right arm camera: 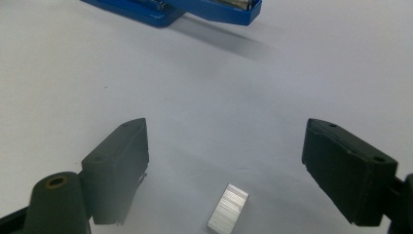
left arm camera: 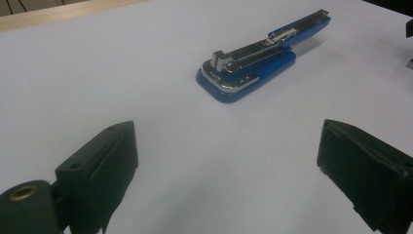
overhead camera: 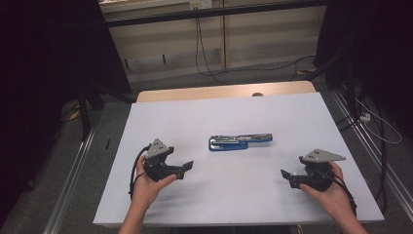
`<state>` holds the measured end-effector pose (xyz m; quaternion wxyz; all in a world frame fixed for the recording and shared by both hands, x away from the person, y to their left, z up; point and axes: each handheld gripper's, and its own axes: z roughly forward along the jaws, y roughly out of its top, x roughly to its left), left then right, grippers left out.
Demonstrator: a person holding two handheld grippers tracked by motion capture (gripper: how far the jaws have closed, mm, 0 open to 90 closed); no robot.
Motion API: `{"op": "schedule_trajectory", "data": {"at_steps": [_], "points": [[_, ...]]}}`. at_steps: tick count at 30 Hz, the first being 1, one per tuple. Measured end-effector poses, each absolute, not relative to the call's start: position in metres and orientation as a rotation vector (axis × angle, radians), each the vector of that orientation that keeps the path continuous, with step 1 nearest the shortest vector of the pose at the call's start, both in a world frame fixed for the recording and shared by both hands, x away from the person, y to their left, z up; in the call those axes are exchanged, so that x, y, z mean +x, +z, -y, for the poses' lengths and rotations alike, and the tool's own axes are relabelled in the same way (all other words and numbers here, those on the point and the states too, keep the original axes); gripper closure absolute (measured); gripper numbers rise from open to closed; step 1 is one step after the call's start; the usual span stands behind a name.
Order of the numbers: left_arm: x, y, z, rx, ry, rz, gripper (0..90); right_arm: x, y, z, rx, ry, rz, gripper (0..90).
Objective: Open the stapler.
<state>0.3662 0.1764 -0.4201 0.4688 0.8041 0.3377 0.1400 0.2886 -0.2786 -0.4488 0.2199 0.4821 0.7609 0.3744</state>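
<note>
A blue stapler lies swung open flat at the middle of the white table, its metal staple channel facing up. In the left gripper view the stapler sits ahead and slightly right of my left gripper, whose jaws stand wide apart with nothing between them. That left gripper rests left of the stapler, pointing right. My right gripper is at the front right, pointing left. Its jaws are open, and a small silver strip of staples lies untouched on the table between them. The stapler's blue edge is farther ahead.
The white table top ends in a wooden strip at the far side. Aluminium rails run along the floor on both sides, and cables trail on the right. Dark curtains hang at the left and right.
</note>
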Motion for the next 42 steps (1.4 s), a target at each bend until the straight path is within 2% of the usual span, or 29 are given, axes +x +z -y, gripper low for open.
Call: {"op": "schedule_trajectory", "data": {"at_steps": [8, 12, 17, 20, 42], "points": [[0.363, -0.420, -0.184, 1.966, 0.345, -0.826, 7.4, 0.286, -0.447, 0.279, 1.333, 1.029, -2.102, 18.2], [0.363, -0.421, -0.187, 1.960, 0.355, -0.830, 7.3, 0.283, -0.448, 0.282, 1.342, 1.029, -2.115, 24.3], [0.362, -0.421, -0.188, 1.958, 0.359, -0.830, 7.3, 0.280, -0.450, 0.284, 1.358, 1.002, -2.124, 27.9], [0.362, -0.421, -0.189, 1.961, 0.358, -0.833, 7.3, 0.279, -0.449, 0.286, 1.369, 1.003, -2.131, 34.9], [0.363, -0.422, -0.192, 1.959, 0.371, -0.838, 7.4, 0.271, -0.453, 0.292, 1.396, 0.971, -2.168, 65.3]]}}
